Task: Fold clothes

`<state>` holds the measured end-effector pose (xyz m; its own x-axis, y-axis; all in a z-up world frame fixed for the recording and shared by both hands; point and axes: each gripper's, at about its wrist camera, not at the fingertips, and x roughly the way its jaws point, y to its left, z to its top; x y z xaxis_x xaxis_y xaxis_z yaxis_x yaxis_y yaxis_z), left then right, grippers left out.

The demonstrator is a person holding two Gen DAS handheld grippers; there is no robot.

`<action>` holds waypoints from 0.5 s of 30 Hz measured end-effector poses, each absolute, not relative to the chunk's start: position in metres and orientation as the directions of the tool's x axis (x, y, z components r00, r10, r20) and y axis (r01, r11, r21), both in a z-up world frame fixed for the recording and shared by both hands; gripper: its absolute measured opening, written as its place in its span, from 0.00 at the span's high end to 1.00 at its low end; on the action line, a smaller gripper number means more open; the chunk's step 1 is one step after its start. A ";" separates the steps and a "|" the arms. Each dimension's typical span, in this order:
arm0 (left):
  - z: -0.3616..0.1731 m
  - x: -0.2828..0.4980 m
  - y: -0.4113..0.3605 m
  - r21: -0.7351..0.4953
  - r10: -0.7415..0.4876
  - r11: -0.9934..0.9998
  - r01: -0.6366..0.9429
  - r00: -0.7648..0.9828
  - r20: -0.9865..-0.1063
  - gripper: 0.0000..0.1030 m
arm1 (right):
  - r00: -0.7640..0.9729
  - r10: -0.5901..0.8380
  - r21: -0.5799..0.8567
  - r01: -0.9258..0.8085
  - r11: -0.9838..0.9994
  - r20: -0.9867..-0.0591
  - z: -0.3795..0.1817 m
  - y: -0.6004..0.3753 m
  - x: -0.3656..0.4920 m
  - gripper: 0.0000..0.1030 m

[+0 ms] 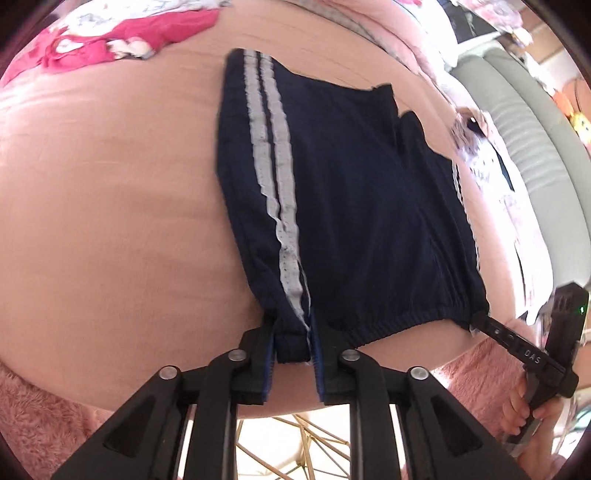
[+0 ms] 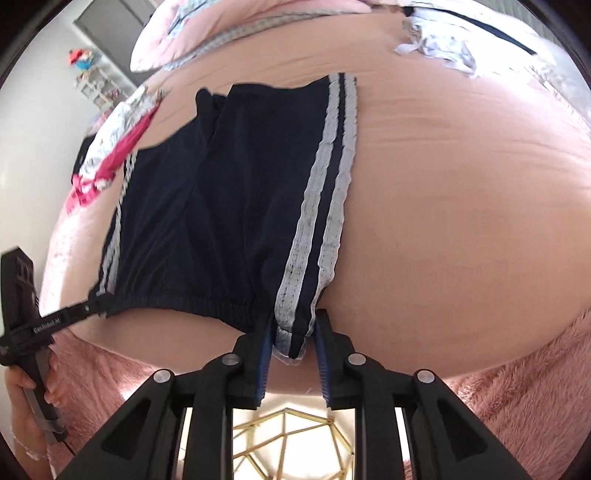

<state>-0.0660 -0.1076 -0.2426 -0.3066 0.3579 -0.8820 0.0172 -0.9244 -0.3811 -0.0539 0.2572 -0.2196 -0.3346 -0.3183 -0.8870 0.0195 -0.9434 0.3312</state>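
Navy shorts (image 1: 351, 203) with two white side stripes lie flat on the pink bed sheet (image 1: 110, 184), waistband toward me. My left gripper (image 1: 293, 343) straddles the striped waistband corner. Its blue pads stand slightly apart, and a sliver of gap shows beside the cloth. In the right wrist view the same shorts (image 2: 229, 203) lie spread out, and my right gripper (image 2: 291, 339) brackets the other striped corner with gaps on both sides of the fabric. Each view shows the other gripper at the far waistband corner: the right gripper (image 1: 480, 325) and the left gripper (image 2: 98, 301).
A red and white heap of clothes (image 1: 122, 37) (image 2: 110, 147) lies beyond the shorts on the left. White garments (image 1: 495, 177) (image 2: 443, 40) lie on the right. A fluffy pink blanket (image 1: 37, 413) (image 2: 517, 398) hangs at the near bed edge. Pillows (image 2: 207, 33) line the back.
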 end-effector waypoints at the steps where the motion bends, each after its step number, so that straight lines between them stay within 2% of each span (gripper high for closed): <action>1: -0.238 -0.063 -0.111 -0.372 0.345 -0.928 0.024 -0.320 -0.882 0.72 | -0.354 -0.327 0.346 0.011 -0.938 -0.876 -0.215 0.261 -0.053 0.78; 2: -0.234 -0.061 -0.114 -0.360 0.331 -0.932 0.029 -0.334 -0.883 0.64 | -0.381 -0.329 0.353 0.009 -0.936 -0.864 -0.209 0.265 -0.050 0.76; 5: -0.220 -0.056 -0.119 -0.274 0.248 -0.961 0.019 -0.372 -0.895 0.64 | -0.459 -0.258 0.287 0.007 -0.958 -0.850 -0.187 0.269 -0.044 0.75; 8: -0.209 -0.060 -0.115 -0.232 0.220 -0.973 -0.022 -0.417 -0.882 0.64 | -0.478 -0.171 0.187 0.014 -0.982 -0.862 -0.173 0.256 -0.051 0.75; 13: -0.217 -0.080 -0.083 -0.170 0.231 -0.969 -0.177 -0.427 -0.874 0.64 | -0.450 -0.203 0.143 0.165 -0.976 -0.870 -0.187 0.214 -0.072 0.75; 15: -0.230 -0.091 -0.070 -0.128 0.190 -0.975 -0.183 -0.373 -0.908 0.64 | -0.397 -0.209 0.140 0.195 -0.971 -0.894 -0.203 0.203 -0.080 0.75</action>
<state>-0.0907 -0.0701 -0.2303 -0.3733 0.1895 -0.9081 -0.1831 -0.9747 -0.1281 -0.0804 0.2027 -0.2031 -0.3967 -0.2087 -0.8939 0.1950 -0.9707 0.1401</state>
